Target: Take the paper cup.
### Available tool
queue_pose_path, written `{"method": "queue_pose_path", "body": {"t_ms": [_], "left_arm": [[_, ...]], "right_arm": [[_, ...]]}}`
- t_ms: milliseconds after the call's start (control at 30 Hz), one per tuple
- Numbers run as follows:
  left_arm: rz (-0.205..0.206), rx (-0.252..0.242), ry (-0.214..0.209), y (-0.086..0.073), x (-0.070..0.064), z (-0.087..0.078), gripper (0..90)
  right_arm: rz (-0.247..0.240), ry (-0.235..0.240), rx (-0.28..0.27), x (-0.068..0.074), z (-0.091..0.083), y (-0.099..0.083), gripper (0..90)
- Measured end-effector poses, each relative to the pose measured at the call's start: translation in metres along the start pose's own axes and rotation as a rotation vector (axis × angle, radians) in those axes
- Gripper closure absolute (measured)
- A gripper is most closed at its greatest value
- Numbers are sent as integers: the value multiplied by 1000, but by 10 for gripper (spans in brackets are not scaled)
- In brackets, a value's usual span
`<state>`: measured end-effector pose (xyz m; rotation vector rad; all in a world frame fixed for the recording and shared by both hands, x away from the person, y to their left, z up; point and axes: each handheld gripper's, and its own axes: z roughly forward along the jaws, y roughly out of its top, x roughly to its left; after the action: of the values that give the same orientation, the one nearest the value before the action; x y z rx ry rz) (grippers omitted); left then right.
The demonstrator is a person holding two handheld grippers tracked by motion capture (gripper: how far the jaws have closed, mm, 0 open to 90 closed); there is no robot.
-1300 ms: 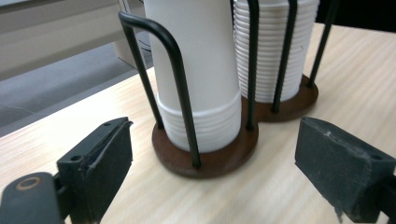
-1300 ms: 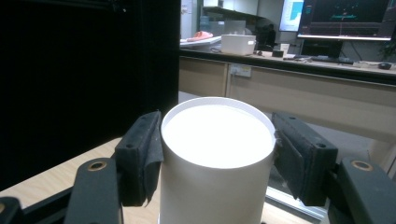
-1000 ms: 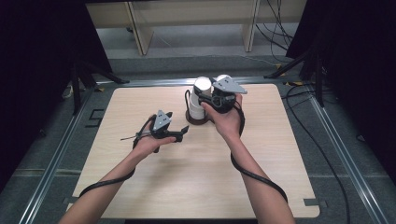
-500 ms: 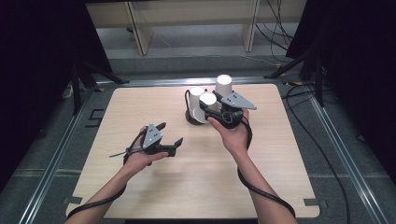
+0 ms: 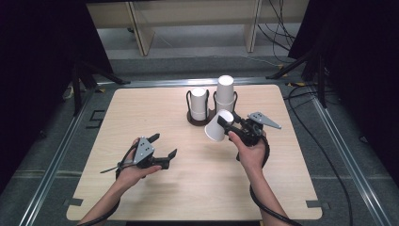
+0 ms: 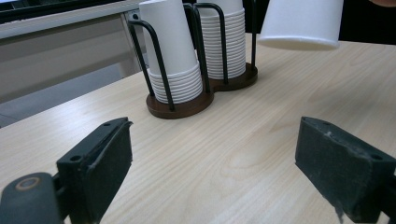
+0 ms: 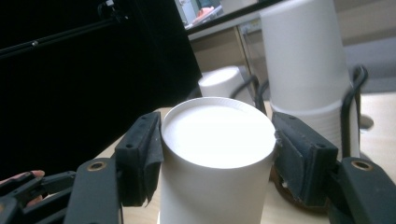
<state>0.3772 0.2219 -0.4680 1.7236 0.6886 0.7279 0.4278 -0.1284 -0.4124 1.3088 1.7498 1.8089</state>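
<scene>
Counter (image 5: pixel 141 117): pale wood board across the middle of the high view, bare apart from the rack.
Rack (image 5: pixel 194 121): dark two-bay wire holder at upper centre of the high view, with a round brown base. Each bay holds a stack of upturned white cups; the right stack (image 5: pixel 225 94) stands taller than the left stack (image 5: pixel 198 103).
Right gripper (image 5: pixel 228 124): right of centre in the high view, just below the rack, lifted off the counter and pointing up-left.
Right fingers (image 7: pixel 140 158): clenched on the cup, one pad on each side of its wall near the closed end.
Left gripper (image 5: pixel 162 149): lower left of centre in the high view, well apart from the cup and rack.
Left fingers (image 6: pixel 98 168): spread wide with nothing between them; bare wood shows in the gap.
Cup (image 5: pixel 216 128): one white paper cup in the air, tilted, its mouth toward the lower left, just below the right stack. In the left gripper view it hangs at upper right (image 6: pixel 301 23).
Handling: likely very light, thin-walled and easy to crush; the smooth paper could slip. The stiffer zones near the closed base or the rolled rim look like the best places to hold, with gentle pressure.
</scene>
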Motion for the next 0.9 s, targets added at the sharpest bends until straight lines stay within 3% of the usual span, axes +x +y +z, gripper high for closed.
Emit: {"method": "queue_pose_path", "body": {"t_ms": [133,267,333,400,500,533,600,700,733,800,833,900], "left_arm": [[-6,7,0,-2,-3,-4,108],[-13,16,-4,-7,-6,-7,107],[-20,17,-5,-7,-6,-8,107],[-29,13,-6,-8,-7,-8,108],[-32,11,-7,-8,-7,-8,109],[-37,-11,-13,-9,-8,-7,109],[-37,15,-5,-10,-8,-9,109],[-41,-2,-12,-12,-8,-7,109],[-42,-2,-10,-12,-9,-7,109],[-41,-3,-12,-12,-9,-8,109],[-42,19,-4,-11,-10,-10,109],[-43,-1,-7,-12,-11,-9,109]], "right_arm": [[43,3,3,-6,-5,-5,366],[130,25,1,-16,-13,-11,366],[123,25,3,-18,-14,-12,365],[169,26,15,-24,-17,-17,365],[190,28,20,-29,-19,-21,365],[221,26,19,-33,-23,-23,365],[232,18,20,-38,-27,-26,365],[247,19,13,-43,-30,-29,365],[272,17,13,-46,-32,-29,365],[268,24,7,-48,-33,-30,365],[279,19,3,-49,-34,-30,365],[285,25,3,-49,-34,-30,365]]}}
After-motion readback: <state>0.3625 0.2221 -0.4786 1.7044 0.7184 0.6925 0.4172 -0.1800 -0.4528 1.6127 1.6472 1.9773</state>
